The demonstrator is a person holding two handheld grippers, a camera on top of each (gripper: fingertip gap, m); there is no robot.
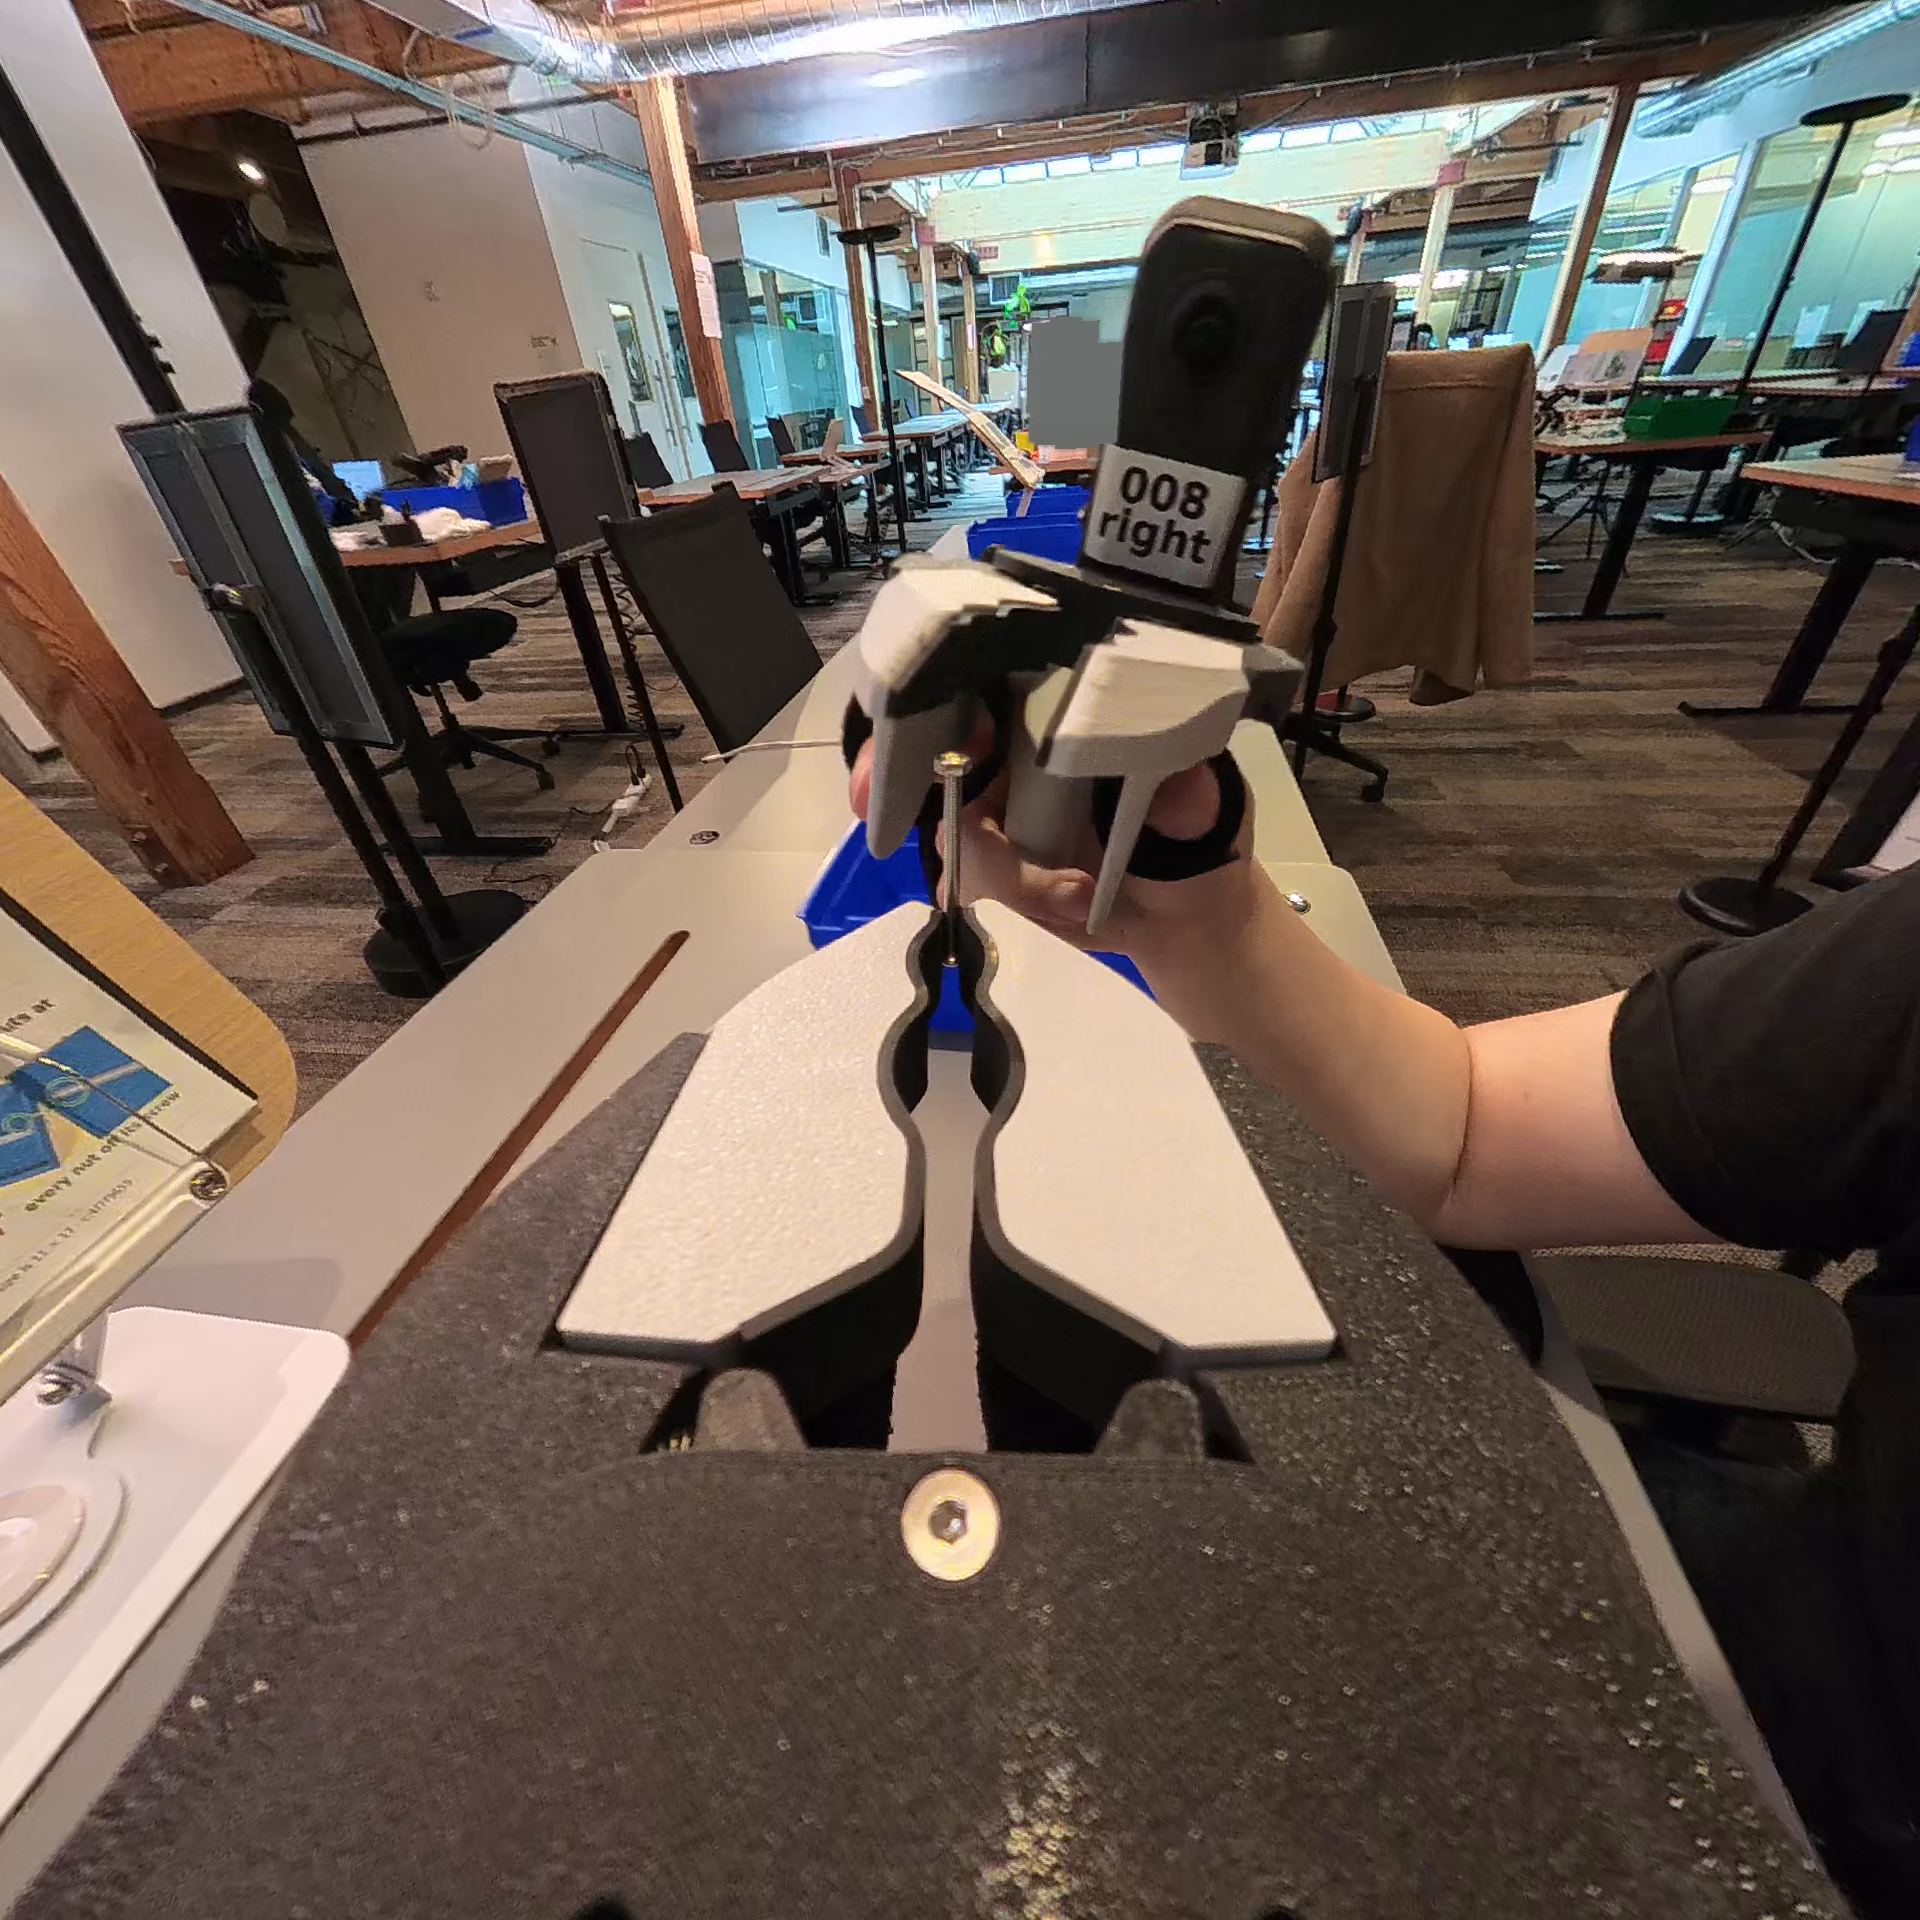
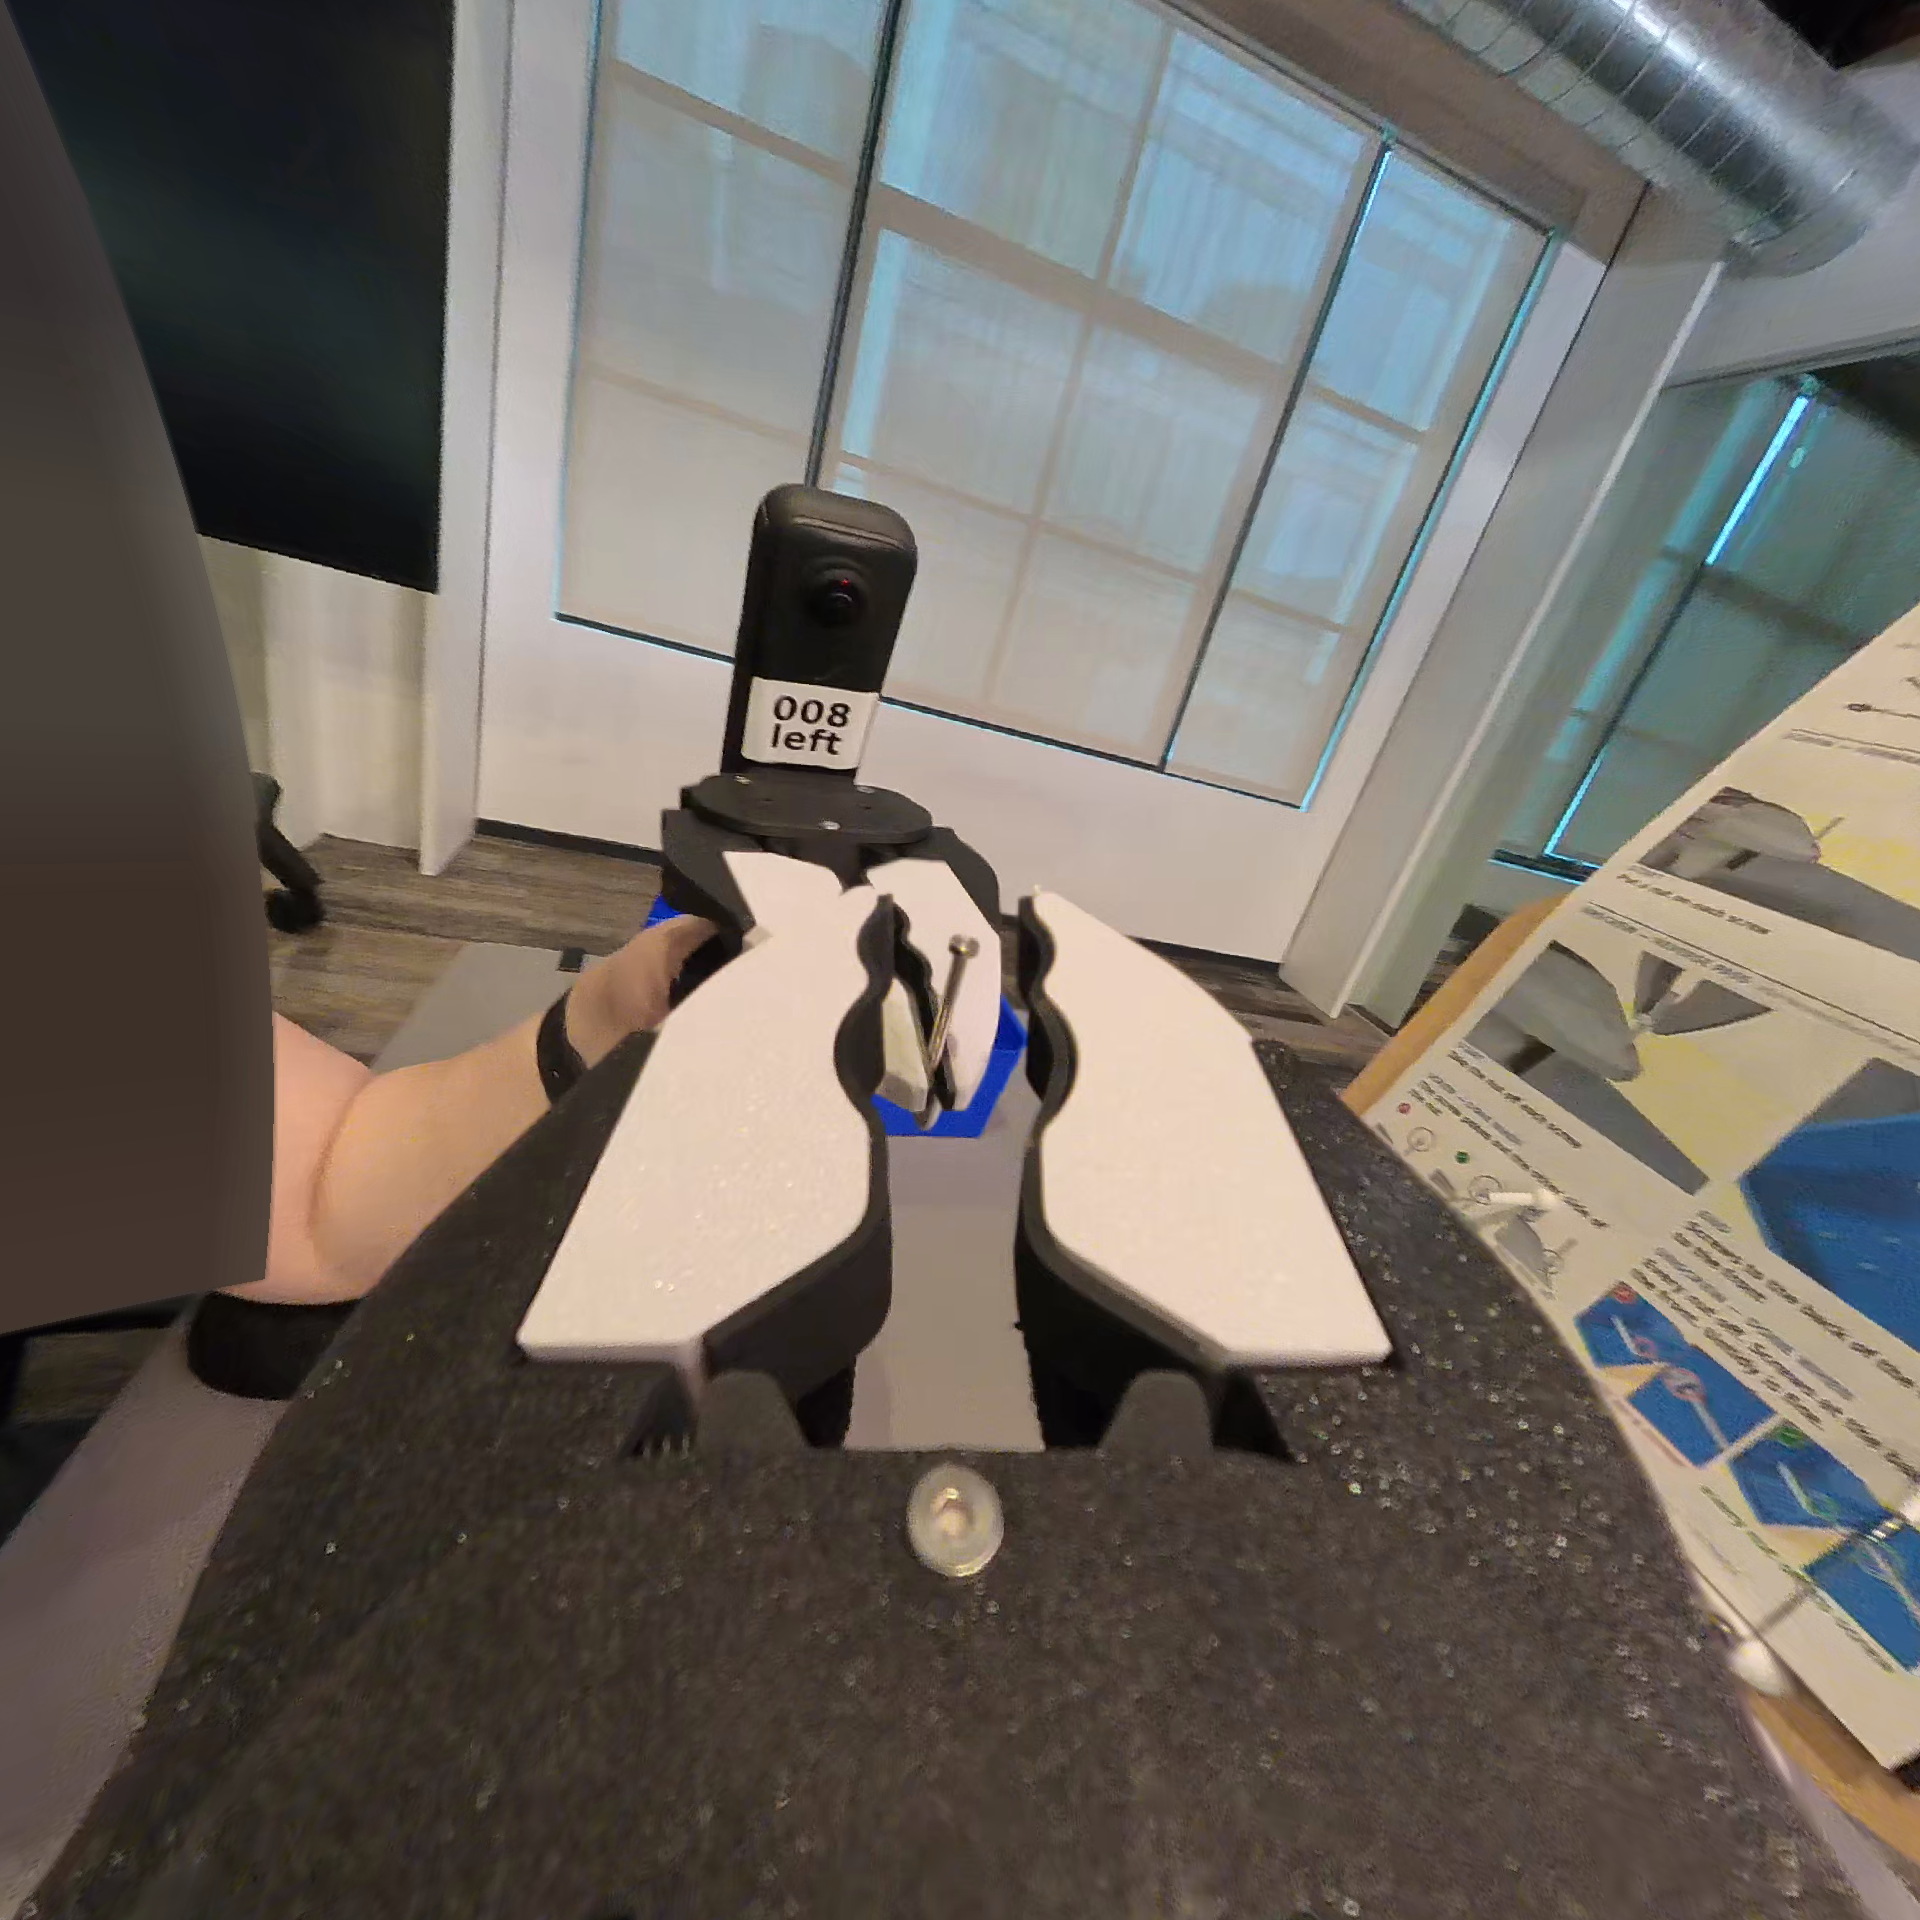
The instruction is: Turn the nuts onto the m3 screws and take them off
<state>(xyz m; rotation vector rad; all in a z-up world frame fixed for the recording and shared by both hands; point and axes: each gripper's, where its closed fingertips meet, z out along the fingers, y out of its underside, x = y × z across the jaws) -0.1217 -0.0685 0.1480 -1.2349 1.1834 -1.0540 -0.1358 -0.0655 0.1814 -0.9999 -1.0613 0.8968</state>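
Left wrist cam looks fwd along left claw (image 1: 951, 930), close up, toward open office. Right wrist cam looks along right claw (image 2: 951, 935) toward window (image 2: 1039, 364). Cams face each other; both share screw (image 1: 950, 842) and blue bin (image 1: 862, 894).

Bright, even | window (image 2: 1039, 416) daylight | fisheye-bent edges | mostly sharp

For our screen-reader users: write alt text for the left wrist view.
The left gripper pinches the bottom of a long screw standing upright, while the right gripper, held in a hand, faces it with fingers apart above a blue bin.
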